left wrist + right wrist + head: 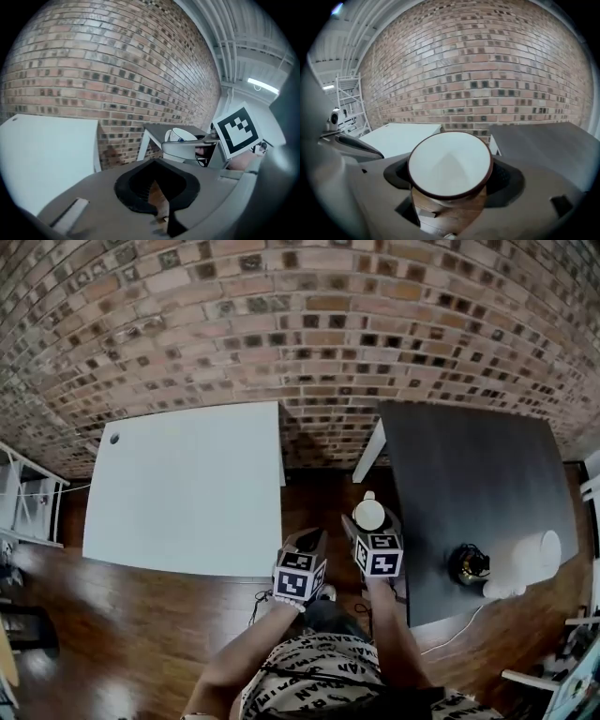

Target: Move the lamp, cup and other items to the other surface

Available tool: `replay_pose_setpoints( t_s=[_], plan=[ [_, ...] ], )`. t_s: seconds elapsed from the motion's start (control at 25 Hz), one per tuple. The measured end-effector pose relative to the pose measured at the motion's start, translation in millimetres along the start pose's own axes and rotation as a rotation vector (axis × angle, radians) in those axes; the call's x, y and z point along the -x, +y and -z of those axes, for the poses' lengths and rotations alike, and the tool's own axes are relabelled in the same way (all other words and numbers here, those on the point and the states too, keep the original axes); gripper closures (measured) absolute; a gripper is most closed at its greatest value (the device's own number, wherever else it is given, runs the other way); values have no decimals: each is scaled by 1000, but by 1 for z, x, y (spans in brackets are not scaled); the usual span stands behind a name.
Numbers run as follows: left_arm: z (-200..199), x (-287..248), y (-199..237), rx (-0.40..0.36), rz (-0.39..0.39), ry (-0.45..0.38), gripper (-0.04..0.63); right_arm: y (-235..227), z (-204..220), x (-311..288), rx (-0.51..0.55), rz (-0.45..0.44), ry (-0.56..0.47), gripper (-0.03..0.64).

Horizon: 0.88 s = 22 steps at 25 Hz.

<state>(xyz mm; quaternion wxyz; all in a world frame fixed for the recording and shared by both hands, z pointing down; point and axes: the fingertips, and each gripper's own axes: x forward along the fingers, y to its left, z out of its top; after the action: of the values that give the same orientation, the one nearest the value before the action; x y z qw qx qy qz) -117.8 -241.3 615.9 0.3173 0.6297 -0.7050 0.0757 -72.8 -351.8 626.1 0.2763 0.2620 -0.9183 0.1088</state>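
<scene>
A white cup (368, 514) with a dark rim hangs over the floor gap between the white table (187, 484) and the dark table (469, 456), and my right gripper (369, 524) is shut on it. In the right gripper view the cup (450, 164) fills the space between the jaws, mouth toward the camera. My left gripper (307, 545) floats just left of it, shut and holding nothing (161, 206). In the left gripper view the cup (180, 136) shows at the right. A lamp with a white shade (530, 559) and a dark base (469, 565) lies on the dark table's near right part.
A brick wall (309, 324) stands behind both tables. Wooden floor (319, 493) shows in the gap between them. A white metal rack (23, 498) is at the far left. The lamp's cable (459, 626) trails off the dark table's front edge. White chair parts (562, 681) sit bottom right.
</scene>
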Motion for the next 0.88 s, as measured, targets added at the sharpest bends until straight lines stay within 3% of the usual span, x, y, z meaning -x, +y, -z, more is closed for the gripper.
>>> replay_pose_setpoints(
  t_s=[0.48, 0.88],
  plan=[
    [29, 143, 160, 182, -334, -97, 594, 236, -34, -56, 221, -344, 9, 192],
    [91, 237, 237, 312, -518, -112, 595, 392, 4, -83, 394, -572, 66, 190]
  ],
)
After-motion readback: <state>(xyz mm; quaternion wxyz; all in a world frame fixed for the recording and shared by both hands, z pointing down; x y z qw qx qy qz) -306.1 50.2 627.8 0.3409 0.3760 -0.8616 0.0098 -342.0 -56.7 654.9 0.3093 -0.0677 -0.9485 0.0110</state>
